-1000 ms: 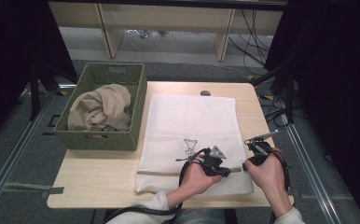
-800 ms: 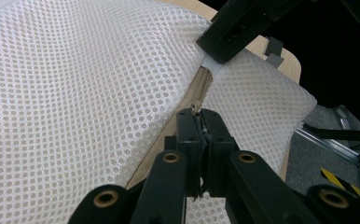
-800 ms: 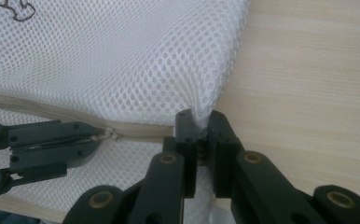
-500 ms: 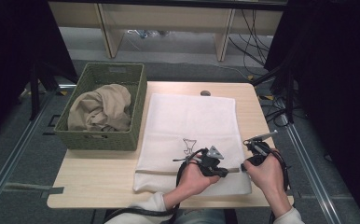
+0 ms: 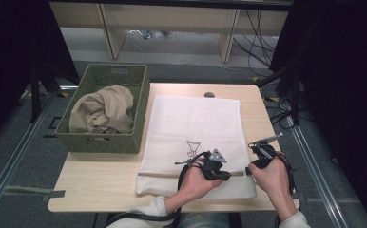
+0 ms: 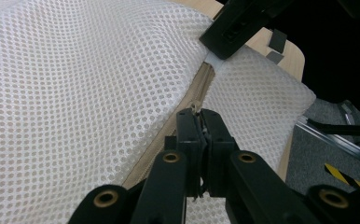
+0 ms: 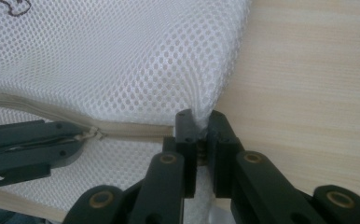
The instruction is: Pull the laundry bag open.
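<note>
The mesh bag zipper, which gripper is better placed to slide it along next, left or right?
Left, probably. The left gripper is shut on the zipper pull, right on the zipper track. The right gripper pinches the mesh bag at its edge beside the track's end, so it suits anchoring.

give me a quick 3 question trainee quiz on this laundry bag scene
1. True or false: the left tongs are shut on the zipper pull of the white mesh laundry bag.
2. What do the right tongs pinch? A) the bag's mesh edge at the zipper's end B) the basket's rim C) a cable
3. Fill in: the green woven basket holds a crumpled ___ cloth.

Key: 1 true; 2 A; 3 tan
</note>
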The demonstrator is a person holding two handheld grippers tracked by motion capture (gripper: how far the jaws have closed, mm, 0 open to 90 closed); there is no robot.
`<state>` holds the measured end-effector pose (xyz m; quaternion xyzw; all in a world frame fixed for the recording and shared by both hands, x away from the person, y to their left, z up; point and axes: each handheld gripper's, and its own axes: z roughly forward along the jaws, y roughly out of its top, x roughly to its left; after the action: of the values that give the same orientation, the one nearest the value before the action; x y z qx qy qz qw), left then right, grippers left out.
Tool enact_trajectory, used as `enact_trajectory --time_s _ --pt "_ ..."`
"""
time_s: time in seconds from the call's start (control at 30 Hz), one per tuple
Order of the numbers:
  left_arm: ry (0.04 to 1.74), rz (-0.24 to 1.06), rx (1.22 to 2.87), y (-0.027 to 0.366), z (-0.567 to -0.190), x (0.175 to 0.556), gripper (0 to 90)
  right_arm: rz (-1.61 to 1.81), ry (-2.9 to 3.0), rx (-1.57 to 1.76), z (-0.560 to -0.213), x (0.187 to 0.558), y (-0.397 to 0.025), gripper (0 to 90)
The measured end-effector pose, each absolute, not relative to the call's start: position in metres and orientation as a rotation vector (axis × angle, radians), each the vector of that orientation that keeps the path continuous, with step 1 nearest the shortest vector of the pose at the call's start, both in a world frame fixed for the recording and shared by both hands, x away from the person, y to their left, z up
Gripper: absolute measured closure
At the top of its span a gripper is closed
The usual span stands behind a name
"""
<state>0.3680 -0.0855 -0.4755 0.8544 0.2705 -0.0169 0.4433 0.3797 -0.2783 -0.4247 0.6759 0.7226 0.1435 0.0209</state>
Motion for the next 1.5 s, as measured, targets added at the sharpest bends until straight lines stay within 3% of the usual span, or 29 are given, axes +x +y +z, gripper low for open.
enact_trajectory --time_s 1.5 --pt "0.711 -0.023 2.138 -0.051 -0.475 0.369 86.8 0.397 2.224 2.078 -0.433 0.381 -0.277 85.0"
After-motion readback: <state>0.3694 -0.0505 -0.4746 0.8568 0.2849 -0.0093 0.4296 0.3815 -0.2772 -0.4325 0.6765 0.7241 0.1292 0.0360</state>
